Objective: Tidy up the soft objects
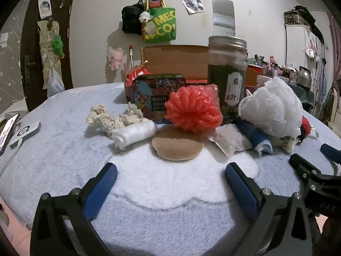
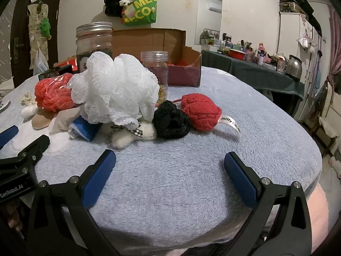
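Soft things lie in a row on the blue fleece table (image 1: 64, 149). In the left wrist view: a cream crochet piece (image 1: 110, 117), a white roll (image 1: 134, 134), a tan powder puff (image 1: 177, 147), a coral mesh pouf (image 1: 191, 111), a white mesh pouf (image 1: 275, 106). In the right wrist view: the white pouf (image 2: 115, 89), a black knit scrunchie (image 2: 170, 121), a red plush (image 2: 202, 111), a white fluffy piece with a checked bow (image 2: 127, 134). My left gripper (image 1: 170, 172) is open before the puff. My right gripper (image 2: 169, 162) is open before the scrunchie.
An open cardboard box (image 1: 177, 57) stands at the back, also in the right wrist view (image 2: 185, 64). A patterned tin (image 1: 153, 93), a tall jar of leaves (image 1: 227, 74) and a smaller jar (image 2: 155, 74) stand behind the soft things. A phone and charger (image 1: 23, 132) lie left.
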### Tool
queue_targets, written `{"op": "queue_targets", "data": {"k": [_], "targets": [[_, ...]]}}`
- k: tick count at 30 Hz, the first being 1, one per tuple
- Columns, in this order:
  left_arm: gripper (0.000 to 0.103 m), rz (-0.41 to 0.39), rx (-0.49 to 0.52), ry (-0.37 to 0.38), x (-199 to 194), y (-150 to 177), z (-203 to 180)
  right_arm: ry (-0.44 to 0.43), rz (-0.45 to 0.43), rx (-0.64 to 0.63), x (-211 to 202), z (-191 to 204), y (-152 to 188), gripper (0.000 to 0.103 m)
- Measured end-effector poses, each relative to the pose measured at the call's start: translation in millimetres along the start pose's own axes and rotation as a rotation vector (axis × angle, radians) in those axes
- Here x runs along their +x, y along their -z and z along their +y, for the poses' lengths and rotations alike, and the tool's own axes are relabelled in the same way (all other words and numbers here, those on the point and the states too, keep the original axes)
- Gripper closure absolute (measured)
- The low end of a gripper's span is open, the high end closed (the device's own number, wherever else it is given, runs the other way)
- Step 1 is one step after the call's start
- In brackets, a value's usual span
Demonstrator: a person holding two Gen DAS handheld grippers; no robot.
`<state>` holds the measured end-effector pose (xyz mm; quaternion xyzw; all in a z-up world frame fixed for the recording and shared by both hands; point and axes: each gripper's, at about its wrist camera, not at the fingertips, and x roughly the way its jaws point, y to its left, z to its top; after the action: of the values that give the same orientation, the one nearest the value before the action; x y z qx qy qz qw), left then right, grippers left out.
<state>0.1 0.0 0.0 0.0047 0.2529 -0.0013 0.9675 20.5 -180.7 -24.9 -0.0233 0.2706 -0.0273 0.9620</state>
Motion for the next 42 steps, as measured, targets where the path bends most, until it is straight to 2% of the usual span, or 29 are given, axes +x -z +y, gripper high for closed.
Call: {"op": "queue_targets", "data": {"k": [42], "targets": [[0.000, 0.015, -0.008, 0.005, 0.5, 0.0, 0.4, -0.003, 0.002, 0.005, 0.7, 0.4, 0.2, 0.000]]}}
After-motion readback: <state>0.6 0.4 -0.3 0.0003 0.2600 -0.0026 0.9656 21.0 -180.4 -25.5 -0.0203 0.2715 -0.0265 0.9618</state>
